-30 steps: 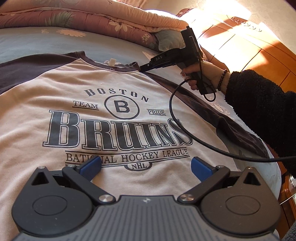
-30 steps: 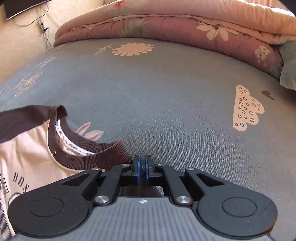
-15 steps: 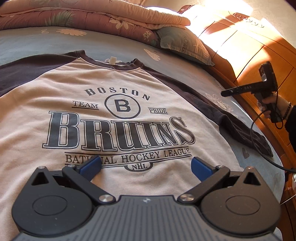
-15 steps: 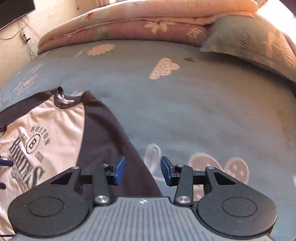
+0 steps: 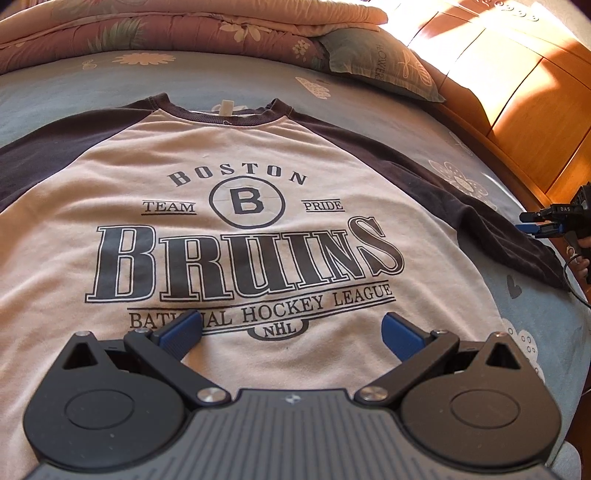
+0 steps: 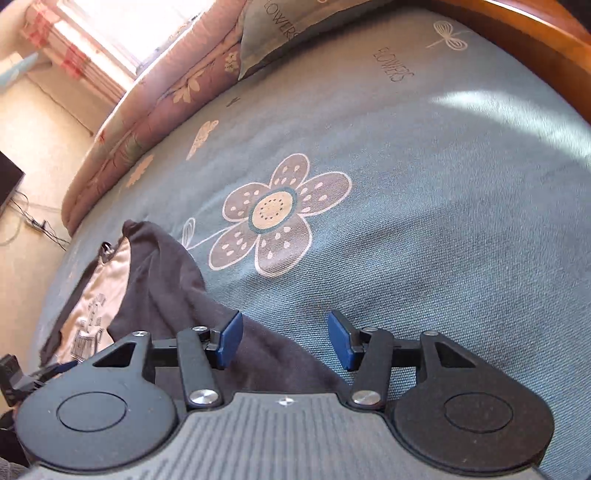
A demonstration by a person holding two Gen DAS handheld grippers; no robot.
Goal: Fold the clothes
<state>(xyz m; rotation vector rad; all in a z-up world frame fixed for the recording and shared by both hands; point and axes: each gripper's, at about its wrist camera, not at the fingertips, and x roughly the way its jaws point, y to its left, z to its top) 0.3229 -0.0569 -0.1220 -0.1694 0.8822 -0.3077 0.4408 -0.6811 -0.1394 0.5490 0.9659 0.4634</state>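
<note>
A cream raglan T-shirt with dark charcoal sleeves and collar [image 5: 236,155] is laid flat, print side up, on a grey-blue bed sheet printed with flowers [image 6: 424,229]. The chest print is read as "BOSTON", "TEAM PRIDE", "BRUINS" and "HOCKEY LEAGUE", with an "NHL" badge beneath. A white neck label is seen inside the collar.

The left gripper [image 5: 291,330] is held above the lower chest print; its 2 blue-padded fingers [image 5: 181,328] are spread wide, with only flat shirt fabric seen below them and nothing clamped.

The right gripper [image 6: 282,338] is positioned over the shirt's dark sleeve [image 6: 177,280], which lies rumpled toward the right edge of the bed. Its jaws are opening; the left pad is seen over sleeve cloth and the right pad over bare sheet, and no fabric is pinched between them. From the left wrist view the same tool is seen at the far right, beyond the sleeve end, held by a hand [image 5: 583,254], with a black cable [image 5: 574,291] trailing from it.

A folded pink floral quilt [image 5: 184,26] is laid along the far side of the bed, with a grey-green pillow lettered "FLOWERS" [image 5: 380,62] beside it. An orange wooden bed frame [image 5: 517,96] is lit by sun
</note>
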